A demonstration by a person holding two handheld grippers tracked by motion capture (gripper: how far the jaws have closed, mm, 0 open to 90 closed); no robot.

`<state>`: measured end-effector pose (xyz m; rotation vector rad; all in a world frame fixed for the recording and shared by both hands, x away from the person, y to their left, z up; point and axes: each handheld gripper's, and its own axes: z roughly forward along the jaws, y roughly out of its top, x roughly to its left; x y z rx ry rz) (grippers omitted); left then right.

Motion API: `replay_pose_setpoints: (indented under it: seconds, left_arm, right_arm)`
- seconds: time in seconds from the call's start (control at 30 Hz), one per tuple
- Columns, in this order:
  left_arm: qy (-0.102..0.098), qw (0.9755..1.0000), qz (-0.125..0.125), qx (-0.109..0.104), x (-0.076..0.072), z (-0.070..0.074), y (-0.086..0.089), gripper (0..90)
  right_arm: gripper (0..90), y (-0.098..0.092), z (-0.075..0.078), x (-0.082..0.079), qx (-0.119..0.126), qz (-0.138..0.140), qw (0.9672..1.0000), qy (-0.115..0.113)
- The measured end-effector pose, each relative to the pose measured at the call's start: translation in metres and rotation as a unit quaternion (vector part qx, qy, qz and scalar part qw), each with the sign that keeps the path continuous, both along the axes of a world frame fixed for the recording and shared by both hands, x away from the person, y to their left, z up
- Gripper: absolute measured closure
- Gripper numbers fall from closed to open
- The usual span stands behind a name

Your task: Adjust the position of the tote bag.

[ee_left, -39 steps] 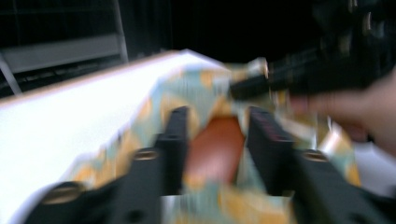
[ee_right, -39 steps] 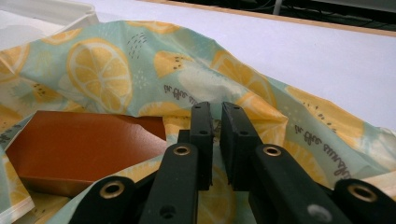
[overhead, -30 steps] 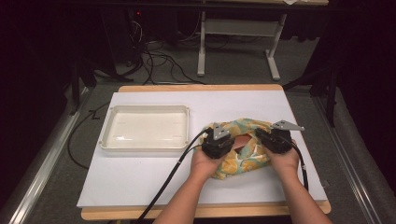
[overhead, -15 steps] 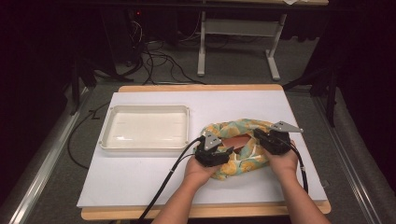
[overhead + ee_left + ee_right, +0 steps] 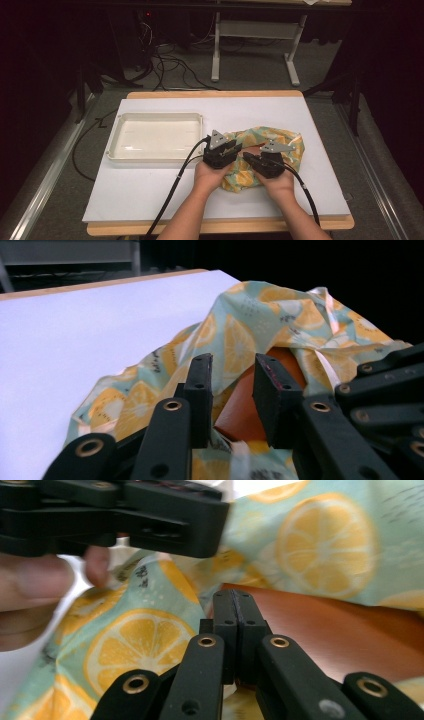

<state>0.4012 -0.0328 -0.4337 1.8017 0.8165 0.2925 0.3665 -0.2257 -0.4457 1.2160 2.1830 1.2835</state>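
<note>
A cloth bag [image 5: 282, 141] printed with lemon slices lies crumpled on the white table [image 5: 150, 195], right of centre. Its orange lining [image 5: 239, 410] shows at the mouth. My left gripper [image 5: 236, 149] points right into the bag [image 5: 235, 335]; its jaws [image 5: 232, 375] have just been closing and stand apart, over the lining, with no pad pressing fabric. My right gripper [image 5: 248, 157] points left at the bag's near side. Its pads [image 5: 234, 602] are together against the lining [image 5: 330, 625]; I cannot tell if fabric is pinched. The left gripper's black body [image 5: 150, 515] crosses the top of the right gripper view.
An empty white tray [image 5: 155, 118] stands to the left of the bag, close to the left hand. Cables trail from both grippers toward the table's front edge. The wooden board edge [image 5: 215, 93] bounds the far side; dark floor, cables and a stand's legs lie beyond.
My right gripper has slid left and nearer, close to the left one. The left gripper widened its jaws, then narrowed them, and shifted slightly left. The bag has bunched closer together.
</note>
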Motion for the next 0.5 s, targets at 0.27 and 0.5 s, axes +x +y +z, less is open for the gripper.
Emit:
replay_pose_setpoints:
  seconds: [0.27,0.5]
  left_arm:
    - [0.022,0.9977,-0.053,0.036,0.003,-0.024,-0.009,39.7]
    - [0.0,0.9963,-0.068,0.053,-0.002,-0.038,-0.013,35.6]
  right_arm:
    - [90.0,0.009,-0.015,-0.021,-0.017,0.048,0.9982,0.031]
    - [90.0,-0.009,-0.014,-0.025,-0.021,0.04,0.9974,0.057]
